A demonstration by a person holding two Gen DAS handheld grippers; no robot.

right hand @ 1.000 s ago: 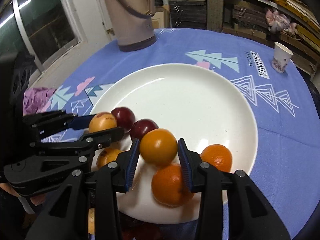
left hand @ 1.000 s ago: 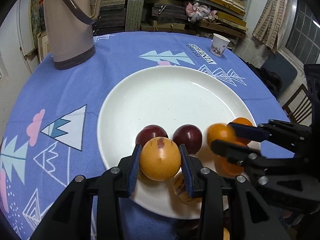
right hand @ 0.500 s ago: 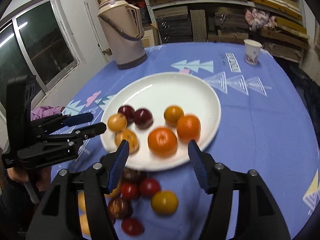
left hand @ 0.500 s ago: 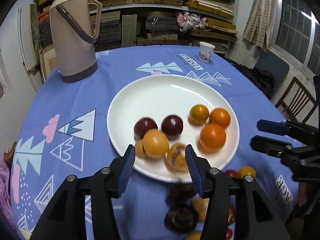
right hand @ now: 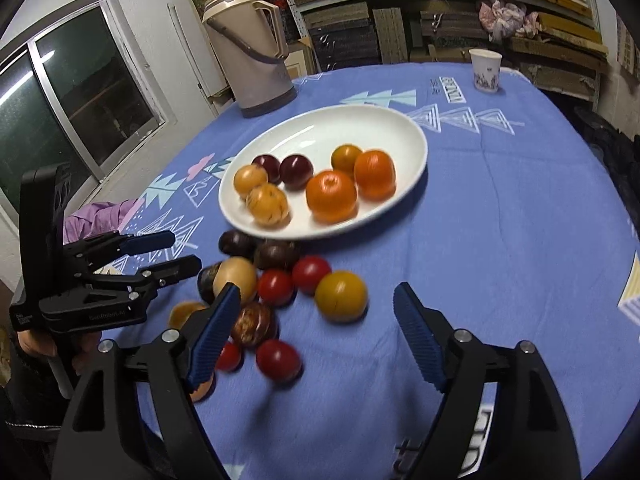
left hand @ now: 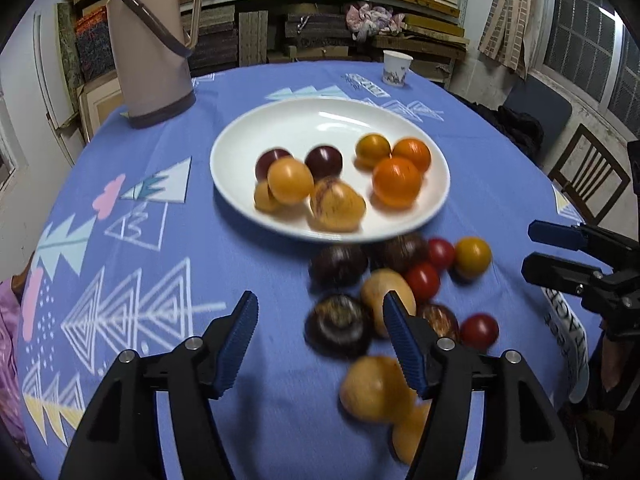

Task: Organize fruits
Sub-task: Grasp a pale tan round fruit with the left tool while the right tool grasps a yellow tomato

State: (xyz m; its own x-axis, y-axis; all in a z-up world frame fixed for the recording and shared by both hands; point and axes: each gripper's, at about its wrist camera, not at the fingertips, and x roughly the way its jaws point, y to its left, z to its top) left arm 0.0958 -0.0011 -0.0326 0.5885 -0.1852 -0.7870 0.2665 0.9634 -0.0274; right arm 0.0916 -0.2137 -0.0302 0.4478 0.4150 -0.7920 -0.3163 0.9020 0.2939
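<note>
Both claws have let go and drawn back from the white plate (left hand: pixel 240 196); a second ago each was clamped on a fruit over it, and now the left claw (left hand: pixel 318 320) and the right claw (right hand: pixel 316 316) stand wide open and empty above the blue bench (left hand: pixel 160 240); so the plate holds eight fruits, dark plums and yellow ones to the left, oranges (left hand: pixel 396 180) to the right; the loose pile (left hand: pixel 384 292) lies on the cloth just before the plate's near rim, so I judge the sorting about half done; further off, the thermos (left hand: pixel 150 48) stands at the left and the paper cup (left hand: pixel 395 68) at the right, both well apart from the work; the crowded pile itself is the hindrance, its fruits touching
</note>
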